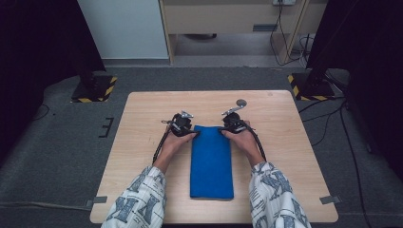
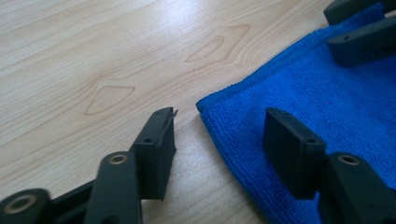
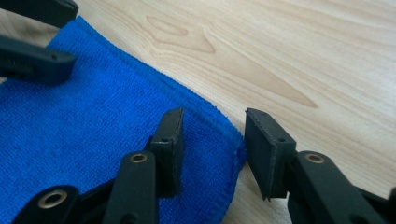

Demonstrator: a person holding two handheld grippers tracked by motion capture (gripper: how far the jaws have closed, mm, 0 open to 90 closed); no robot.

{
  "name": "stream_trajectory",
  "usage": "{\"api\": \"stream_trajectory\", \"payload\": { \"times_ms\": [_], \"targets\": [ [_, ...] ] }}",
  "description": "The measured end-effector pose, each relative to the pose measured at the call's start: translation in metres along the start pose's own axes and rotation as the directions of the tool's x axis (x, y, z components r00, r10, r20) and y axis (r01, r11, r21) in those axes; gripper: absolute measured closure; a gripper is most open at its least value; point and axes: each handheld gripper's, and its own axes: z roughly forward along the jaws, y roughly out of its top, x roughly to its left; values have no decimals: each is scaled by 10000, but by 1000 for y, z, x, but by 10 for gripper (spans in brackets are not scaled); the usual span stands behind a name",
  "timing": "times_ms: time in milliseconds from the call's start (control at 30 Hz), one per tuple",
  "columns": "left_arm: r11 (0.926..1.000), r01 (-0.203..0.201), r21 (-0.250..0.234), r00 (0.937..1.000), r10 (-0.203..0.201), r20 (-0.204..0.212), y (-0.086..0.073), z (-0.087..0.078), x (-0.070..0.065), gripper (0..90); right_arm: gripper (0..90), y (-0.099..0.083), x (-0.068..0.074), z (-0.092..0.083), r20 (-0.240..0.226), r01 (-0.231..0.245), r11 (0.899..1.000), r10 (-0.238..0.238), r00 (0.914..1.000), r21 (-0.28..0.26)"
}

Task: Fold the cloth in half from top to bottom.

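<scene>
A blue cloth [image 1: 211,161] lies folded into a long strip in the middle of the wooden table [image 1: 285,142], its short far edge between my two hands. My left gripper [image 1: 192,131] is at the cloth's far left corner [image 2: 210,105]. In the left gripper view its jaws [image 2: 219,121] stand apart, one on bare wood and one over the cloth, neither pressing. My right gripper [image 1: 223,129] is at the far right corner [image 3: 233,135]. Its jaws [image 3: 215,116] straddle the hem with a visible gap. Each gripper view shows the other gripper's jaws [image 2: 359,42] [image 3: 32,56] farther along the edge.
Patterned sleeves come in from the table's near edge. Bare wood lies to the left, right and beyond the cloth. Off the table stand dark frames on yellow-and-black striped bases [image 1: 92,90] [image 1: 309,88], with cables [image 1: 342,118] on the grey floor at the right.
</scene>
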Motion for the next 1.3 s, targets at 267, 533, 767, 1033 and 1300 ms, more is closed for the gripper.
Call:
{"api": "stream_trajectory", "payload": {
  "times_ms": [267, 533, 767, 1033, 1300],
  "targets": [
    [9999, 66, 116, 9990, -71, 434, 2, 1, -9, 733, 838, 0, 5, 0, -563, 2, 10000, -1, 9984, 16],
    [9994, 255, -228, 9985, -244, 491, 7, -8, -11, 867, 855, 4, 8, -11, -747, 71, 9994, -97, 9972, -353],
    [9962, 454, -745, 9977, -415, 534, 11, -21, -11, 871, 857, 12, 11, -30, -742, 157, 9962, -221, 9970, -853],
    [9915, 181, -1286, 9986, -115, 521, 24, -38, -14, 871, 857, 17, 8, -46, -675, -14, 9907, -79, 9977, -1363],
    [9888, 163, -1483, 9990, -99, 436, 27, -40, -10, 872, 857, 25, 5, -51, -760, -87, 9838, -50, 9971, -1790]
  ]
}}
